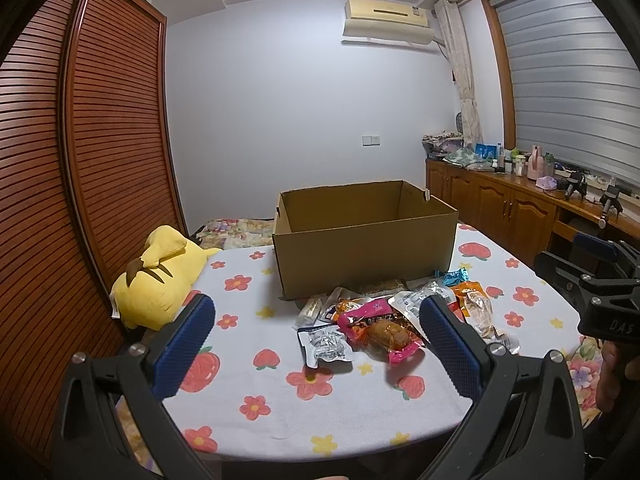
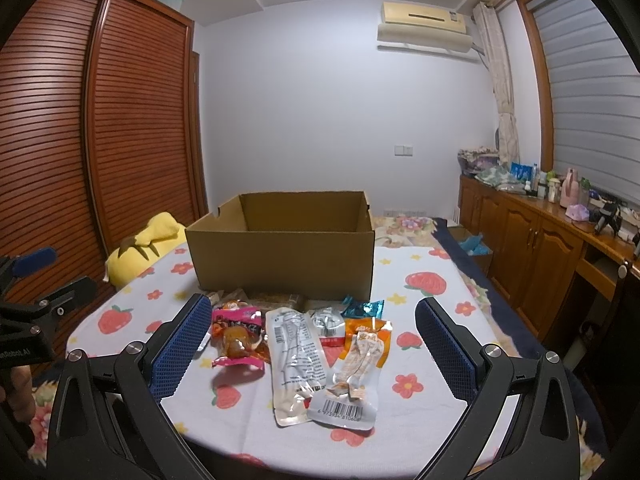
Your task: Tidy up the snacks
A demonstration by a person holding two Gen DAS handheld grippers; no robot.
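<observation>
An open cardboard box (image 1: 366, 256) (image 2: 280, 256) stands on the round table, and I see nothing inside it. Several snack packets lie in a loose heap in front of it: a pink packet (image 1: 380, 330) (image 2: 236, 336), a long clear packet (image 2: 294, 364), an orange-and-clear packet (image 2: 358, 368), a teal wrapper (image 2: 364, 308) and a silver packet (image 1: 324, 344). My left gripper (image 1: 316, 324) hovers open just before the heap, with nothing between its blue pads. My right gripper (image 2: 314, 328) is also open above the packets, holding nothing.
A flowered tablecloth (image 1: 248, 396) covers the table. A yellow plush toy (image 1: 156, 280) lies at its left edge. A slatted wooden wardrobe (image 1: 80, 140) stands on the left, and a wooden cabinet (image 2: 532, 248) with clutter on top runs along the right wall.
</observation>
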